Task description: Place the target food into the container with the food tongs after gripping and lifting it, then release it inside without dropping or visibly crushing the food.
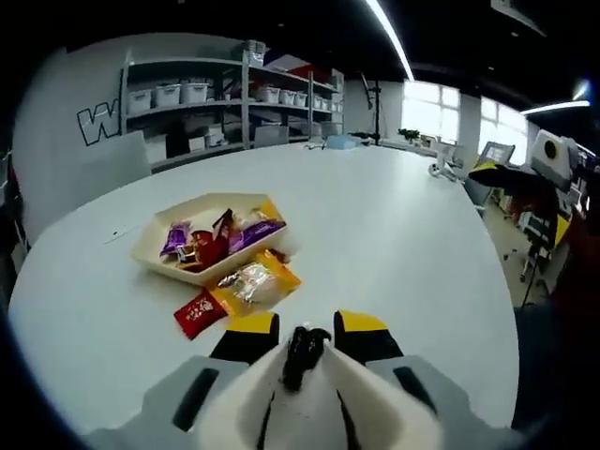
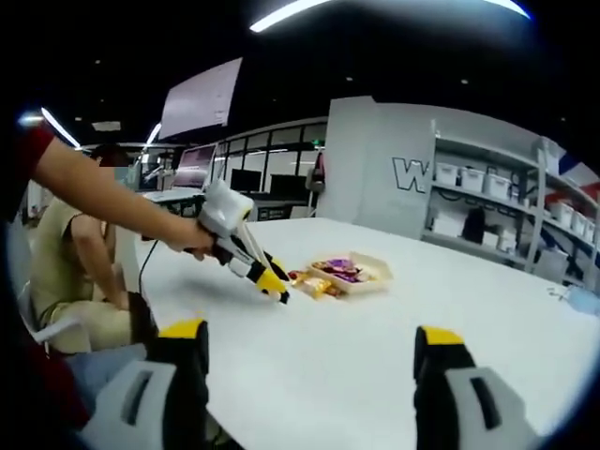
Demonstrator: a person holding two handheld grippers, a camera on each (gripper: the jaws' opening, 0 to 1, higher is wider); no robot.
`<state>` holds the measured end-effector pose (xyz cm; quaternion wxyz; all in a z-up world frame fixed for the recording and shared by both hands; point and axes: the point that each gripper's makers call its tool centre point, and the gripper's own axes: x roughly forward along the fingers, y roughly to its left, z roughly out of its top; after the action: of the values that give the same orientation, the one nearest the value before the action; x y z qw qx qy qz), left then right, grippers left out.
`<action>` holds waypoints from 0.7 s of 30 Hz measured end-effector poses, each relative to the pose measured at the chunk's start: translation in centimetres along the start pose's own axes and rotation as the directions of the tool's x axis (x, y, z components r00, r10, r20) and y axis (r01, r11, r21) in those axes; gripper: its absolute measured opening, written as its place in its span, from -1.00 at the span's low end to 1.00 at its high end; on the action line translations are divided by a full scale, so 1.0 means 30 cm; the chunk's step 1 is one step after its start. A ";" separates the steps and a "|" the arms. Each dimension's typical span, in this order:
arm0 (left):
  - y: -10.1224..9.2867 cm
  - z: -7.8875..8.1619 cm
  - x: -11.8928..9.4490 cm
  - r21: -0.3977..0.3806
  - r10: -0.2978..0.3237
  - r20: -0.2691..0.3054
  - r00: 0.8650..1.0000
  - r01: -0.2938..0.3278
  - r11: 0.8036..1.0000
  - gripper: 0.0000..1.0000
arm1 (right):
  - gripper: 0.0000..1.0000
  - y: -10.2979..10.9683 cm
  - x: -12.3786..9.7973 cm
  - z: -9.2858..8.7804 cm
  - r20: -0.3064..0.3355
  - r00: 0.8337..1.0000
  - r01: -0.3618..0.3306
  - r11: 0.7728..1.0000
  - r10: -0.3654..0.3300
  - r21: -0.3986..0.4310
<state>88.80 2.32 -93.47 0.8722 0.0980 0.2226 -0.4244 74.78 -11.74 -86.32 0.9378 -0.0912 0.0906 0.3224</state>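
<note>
Ahead of the left gripper (image 1: 306,339) jaws (closed on tongs (image 1: 302,354)) lie snack packets (image 1: 239,291).

Large white table (image 1: 394,234), round-edged, matte top; also seen in the right gripper view (image 2: 375,347). On it sits a shallow cream tray (image 1: 150,246), rectangular, holding a heap of wrapped snacks, purple and red among them. Just beside the tray's near side, directly on the tabletop, lies a yellow-orange snack packet (image 1: 258,279) with a clear window, and touching its end a small red packet (image 1: 199,312). In the right gripper view the tray (image 2: 375,274) and the yellow packet (image 2: 314,285) sit mid-table. A few small objects at the far edge, too small to tell.
</note>
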 end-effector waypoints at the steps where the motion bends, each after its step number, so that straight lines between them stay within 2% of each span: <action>1: -0.001 0.001 -0.001 0.004 0.000 0.000 1.000 0.000 1.000 -0.58 | 0.79 -0.004 0.000 -0.003 0.000 1.000 0.001 1.000 -0.001 0.005; 6: 0.004 0.015 -0.011 0.005 0.009 -0.001 1.000 -0.009 1.000 -0.58 | 0.79 -0.021 0.002 -0.016 -0.002 1.000 0.004 1.000 -0.004 0.013; 10: 0.008 0.051 -0.022 -0.008 0.004 0.019 1.000 -0.004 1.000 -0.58 | 0.79 -0.030 0.003 -0.025 -0.002 1.000 0.006 1.000 -0.006 0.020; 14: 0.003 0.056 -0.024 -0.006 0.002 0.011 1.000 -0.002 1.000 -0.58 | 0.79 -0.032 0.000 -0.030 -0.005 1.000 0.008 1.000 -0.008 0.023; 21: 0.018 0.112 -0.046 -0.032 0.009 0.055 0.998 -0.007 0.999 -0.58 | 0.79 -0.032 -0.004 -0.033 -0.005 1.000 0.011 1.000 -0.011 0.027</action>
<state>89.51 2.42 -89.86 0.8811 0.0730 0.2047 -0.4199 75.17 -12.79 -87.13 0.9405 -0.0797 0.0968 0.3159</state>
